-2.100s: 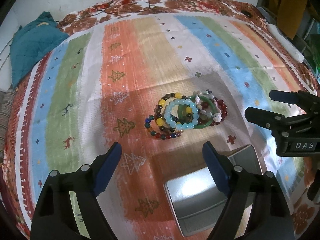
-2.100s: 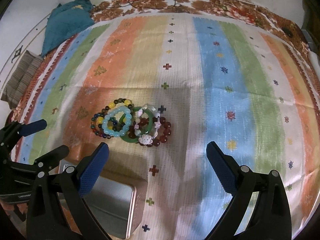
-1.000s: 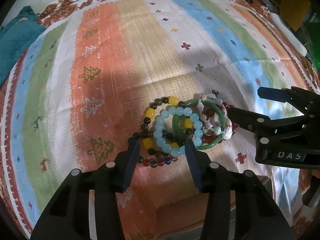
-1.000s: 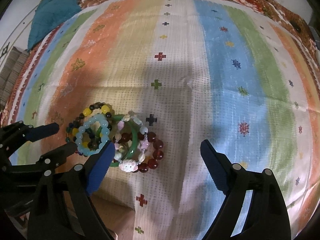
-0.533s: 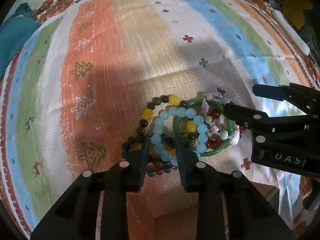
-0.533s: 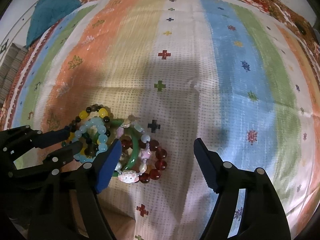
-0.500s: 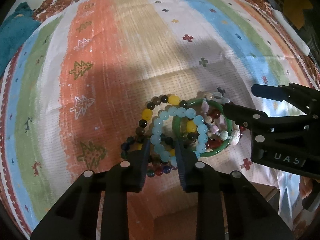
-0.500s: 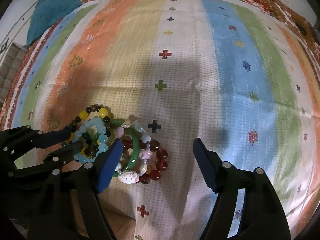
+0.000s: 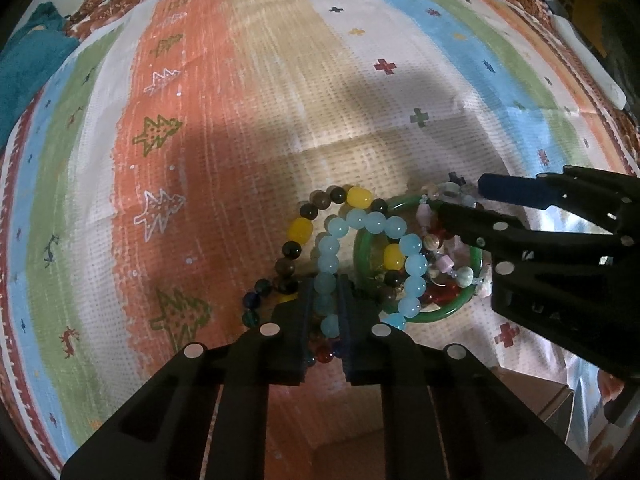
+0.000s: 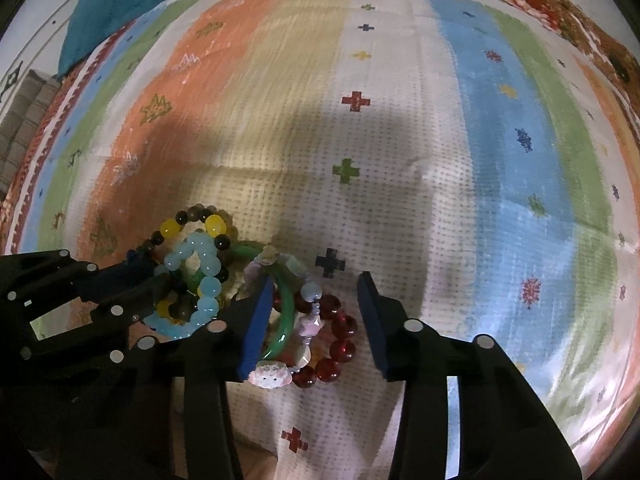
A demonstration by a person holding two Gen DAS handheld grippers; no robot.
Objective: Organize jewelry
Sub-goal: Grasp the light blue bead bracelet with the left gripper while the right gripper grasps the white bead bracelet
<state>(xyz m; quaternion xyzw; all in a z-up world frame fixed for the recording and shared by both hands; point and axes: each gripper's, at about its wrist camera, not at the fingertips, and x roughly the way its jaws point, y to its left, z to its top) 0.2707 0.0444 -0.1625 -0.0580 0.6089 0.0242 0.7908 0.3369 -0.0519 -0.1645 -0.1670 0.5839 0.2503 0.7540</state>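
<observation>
With my left gripper (image 9: 325, 300) narrowed onto a run of the pale blue round-bead bracelet (image 9: 370, 264), its two fingers press the beads from either side, and I judge the pinch made but not yet tested by a lift. That bracelet lies flat atop a mixed dark-and-yellow bead bracelet (image 9: 304, 236) and overlaps the smooth green glass-like bangle (image 9: 416, 260) on its right side, so a straight pull may drag neighbours along. My right gripper (image 10: 312, 320) stands spread, one finger set inside the bangle's ring, the other just outside the dark red round-bead bracelet (image 10: 336, 340), with the pink-and-white charm bracelet (image 10: 280, 364) between them. All of the pile rests on the striped woven cloth (image 10: 400, 140), directly ahead of both grippers. Left is nearer blue; right nearer green and red.
</observation>
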